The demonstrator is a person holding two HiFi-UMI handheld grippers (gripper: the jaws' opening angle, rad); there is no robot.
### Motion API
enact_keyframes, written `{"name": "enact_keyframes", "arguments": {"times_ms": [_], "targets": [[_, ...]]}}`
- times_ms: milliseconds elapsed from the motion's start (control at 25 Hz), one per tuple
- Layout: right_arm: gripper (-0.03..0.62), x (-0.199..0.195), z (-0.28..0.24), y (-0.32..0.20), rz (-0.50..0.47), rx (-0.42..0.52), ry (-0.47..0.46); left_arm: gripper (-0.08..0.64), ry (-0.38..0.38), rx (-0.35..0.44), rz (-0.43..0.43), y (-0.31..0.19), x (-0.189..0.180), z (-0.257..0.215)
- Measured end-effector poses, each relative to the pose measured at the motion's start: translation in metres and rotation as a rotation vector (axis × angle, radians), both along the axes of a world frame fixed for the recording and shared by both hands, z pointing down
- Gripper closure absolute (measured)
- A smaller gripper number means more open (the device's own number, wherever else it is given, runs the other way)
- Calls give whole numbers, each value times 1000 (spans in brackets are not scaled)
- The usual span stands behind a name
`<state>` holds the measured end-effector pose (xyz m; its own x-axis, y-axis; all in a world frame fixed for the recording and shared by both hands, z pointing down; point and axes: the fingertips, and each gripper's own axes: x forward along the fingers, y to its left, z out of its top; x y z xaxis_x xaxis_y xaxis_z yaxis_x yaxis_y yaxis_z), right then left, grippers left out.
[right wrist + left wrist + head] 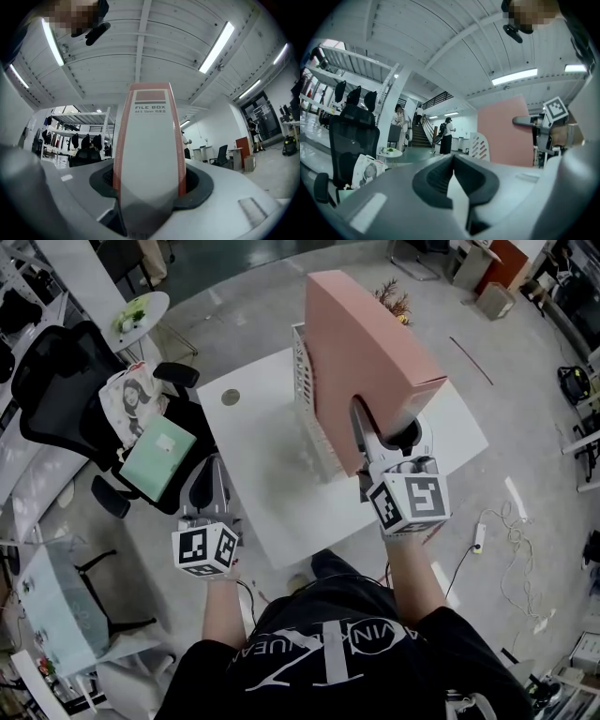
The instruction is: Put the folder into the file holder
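Right gripper view: right tongs (pixel 149 180) pinch the folder (pixel 149 136) by its narrow spine; it looks stiff, light and smooth, likely to swing. Left tongs (pixel 453 158) are pressed together, empty.

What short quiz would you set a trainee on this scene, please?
1. What is the right gripper shut on?
A. a mug
B. the folder
C. nothing
2. True or false: the left gripper grips the file holder.
3. Fill in the missing word: the print on the folder reads "FILE ___".

Key: 1 B; 2 false, it is shut on nothing, off to the side; 3 BOX.
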<state>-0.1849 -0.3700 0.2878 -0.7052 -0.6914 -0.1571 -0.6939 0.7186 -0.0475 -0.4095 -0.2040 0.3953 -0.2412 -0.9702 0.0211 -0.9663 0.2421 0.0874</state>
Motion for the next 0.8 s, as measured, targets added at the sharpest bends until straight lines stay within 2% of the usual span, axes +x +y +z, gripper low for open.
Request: {"name": "enact_keyframes", "arguments": {"times_ms": [800], "targets": [[304,-17,8,-19,-15,35,-25,560,12,-23,-16,-12,-5,15]]}}
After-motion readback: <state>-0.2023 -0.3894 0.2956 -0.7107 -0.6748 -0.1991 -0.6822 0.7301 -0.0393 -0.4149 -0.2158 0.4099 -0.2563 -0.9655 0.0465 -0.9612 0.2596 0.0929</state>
